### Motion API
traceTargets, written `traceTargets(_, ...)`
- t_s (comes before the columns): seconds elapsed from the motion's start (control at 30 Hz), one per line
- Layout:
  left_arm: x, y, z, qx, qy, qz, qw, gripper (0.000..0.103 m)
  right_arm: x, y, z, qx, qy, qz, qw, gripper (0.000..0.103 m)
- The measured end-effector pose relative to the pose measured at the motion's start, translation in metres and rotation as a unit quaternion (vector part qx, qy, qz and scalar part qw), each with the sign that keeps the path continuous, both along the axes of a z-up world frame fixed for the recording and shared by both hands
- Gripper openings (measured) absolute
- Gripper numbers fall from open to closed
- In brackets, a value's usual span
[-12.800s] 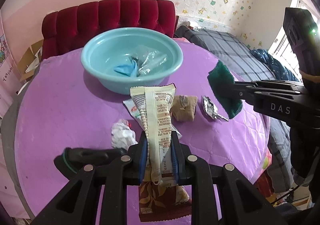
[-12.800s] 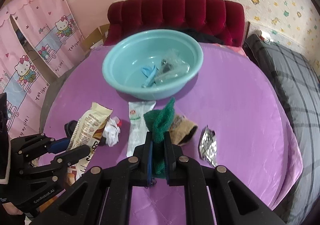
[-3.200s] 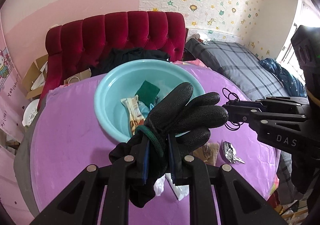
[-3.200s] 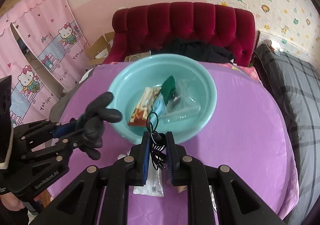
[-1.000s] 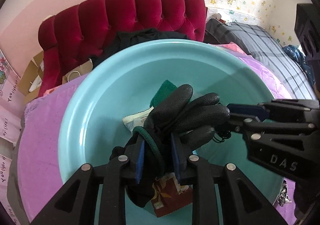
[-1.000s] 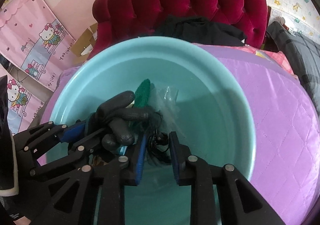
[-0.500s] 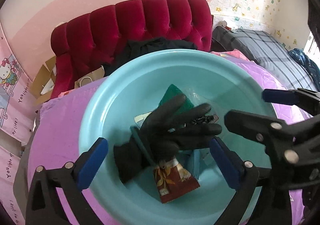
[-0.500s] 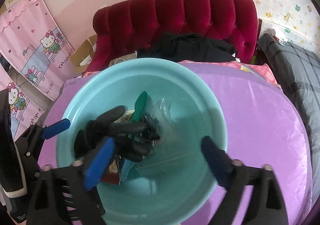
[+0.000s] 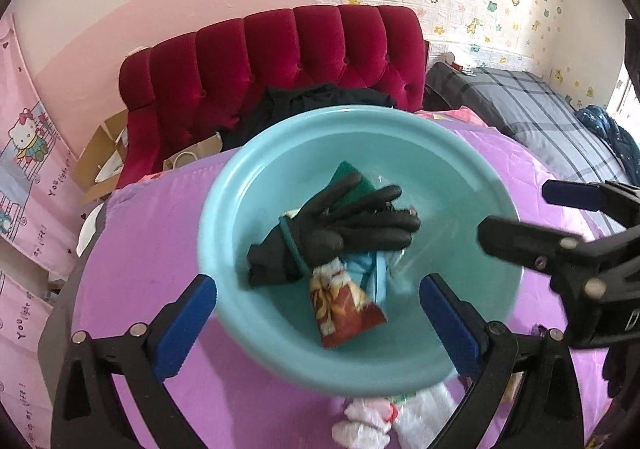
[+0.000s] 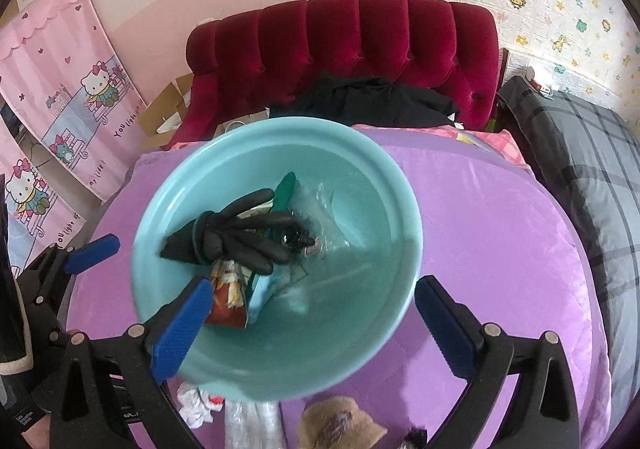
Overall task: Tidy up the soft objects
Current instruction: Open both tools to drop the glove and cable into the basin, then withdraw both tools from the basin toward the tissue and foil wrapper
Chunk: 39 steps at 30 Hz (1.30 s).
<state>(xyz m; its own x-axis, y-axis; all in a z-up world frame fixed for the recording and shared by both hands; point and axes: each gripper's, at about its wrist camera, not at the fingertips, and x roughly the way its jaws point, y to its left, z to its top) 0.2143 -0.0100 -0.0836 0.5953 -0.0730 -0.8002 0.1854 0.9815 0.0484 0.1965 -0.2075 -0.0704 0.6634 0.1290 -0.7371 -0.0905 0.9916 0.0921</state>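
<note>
Grippers both have their jaws wide apart, just opened, with nothing in them: the left gripper (image 9: pixel 318 319) and the right gripper (image 10: pixel 312 323) hang over the blue bowl (image 9: pixel 224 217). The black glove (image 9: pixel 340 227) now lies inside the bowl on the snack pack (image 9: pixel 344 309). Next, I think, comes a reach down for the white crumpled wad (image 10: pixel 198 405) or the brown pouch (image 10: pixel 340 427) on the purple table (image 10: pixel 500 249).

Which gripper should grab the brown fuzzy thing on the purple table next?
Probably the right gripper. Its jaws have just been opening and hold nothing, and the brown fuzzy thing lies just below it. The left gripper, also open, hangs nearer the white crumpled wad.
</note>
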Motion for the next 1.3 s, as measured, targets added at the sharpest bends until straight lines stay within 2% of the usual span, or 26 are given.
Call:
traceTargets(0.33,-0.05,0.012,0.019,-0.009,-0.022,0.008,0.9997,0.103,-0.047,-0.004,0.017,-0.008,-0.01,-0.007,1.0,0.103)
traceTargets(0.73,-0.11,0.026,0.028,-0.015,-0.041,0.01,0.999,0.103,-0.113,-0.008,0.012,-0.032,-0.021,-0.01,0.999,0.103)
traceTargets(1.03,-0.157,0.024,0.009,-0.015,-0.032,0.007,0.9994,0.103,-0.16,-0.01,-0.004,-0.034,-0.016,-0.016,0.999,0.103)
traceTargets(1.3,-0.183,0.02,-0.014,-0.02,-0.026,0.007,0.9995,0.103,-0.183,-0.017,-0.035,-0.041,-0.004,-0.032,0.999,0.103)
